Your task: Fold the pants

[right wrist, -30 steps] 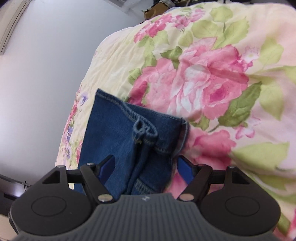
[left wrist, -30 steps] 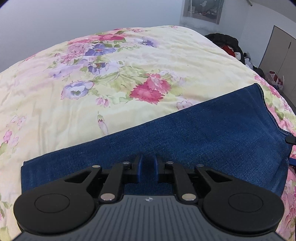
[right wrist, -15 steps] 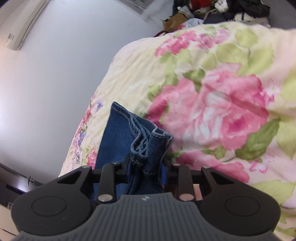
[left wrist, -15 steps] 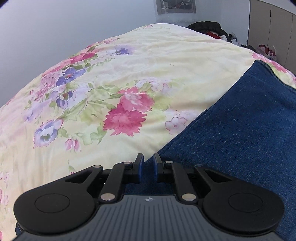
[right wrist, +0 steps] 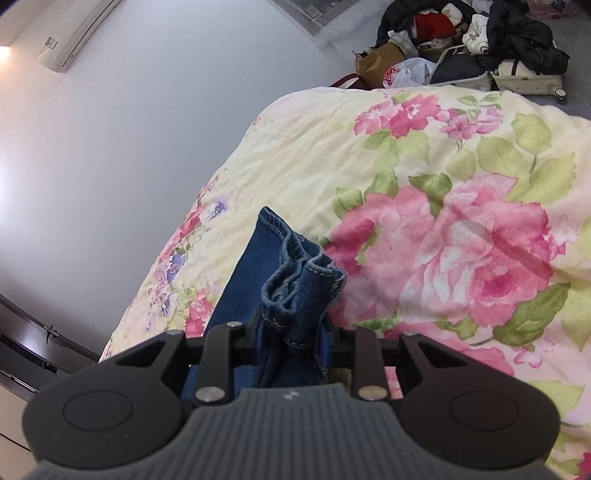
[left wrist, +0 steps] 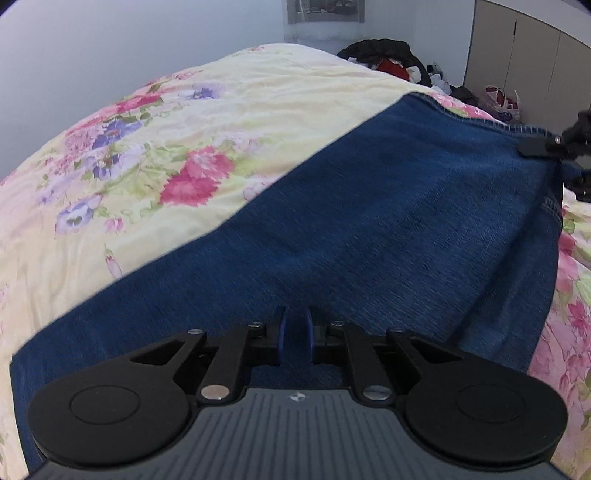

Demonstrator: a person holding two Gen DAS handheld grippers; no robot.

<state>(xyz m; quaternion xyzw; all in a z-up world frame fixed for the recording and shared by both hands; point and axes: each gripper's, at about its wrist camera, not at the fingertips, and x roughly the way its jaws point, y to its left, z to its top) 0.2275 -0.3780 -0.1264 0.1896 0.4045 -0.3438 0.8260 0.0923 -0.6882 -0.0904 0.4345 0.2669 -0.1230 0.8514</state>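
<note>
- The pants (left wrist: 369,236), blue denim, lie spread across a floral quilt (left wrist: 177,155) on the bed, running from near left to far right in the left wrist view.
- The left gripper (left wrist: 295,332) has its blue fingers (left wrist: 282,334) clenched on a pinch of denim at the pants' near edge.
- The right gripper (right wrist: 293,332) has its fingers grasping a bunched, stitched hem end of the pants (right wrist: 295,291); the fabric stands up in folds between them.
- In the left wrist view the right gripper (left wrist: 554,147) shows at the far right corner of the denim.
- A pile of clothes (right wrist: 476,40) and bags sits beyond the bed's far edge.
- An air conditioner (right wrist: 77,33) hangs on the wall at the far left.
</note>
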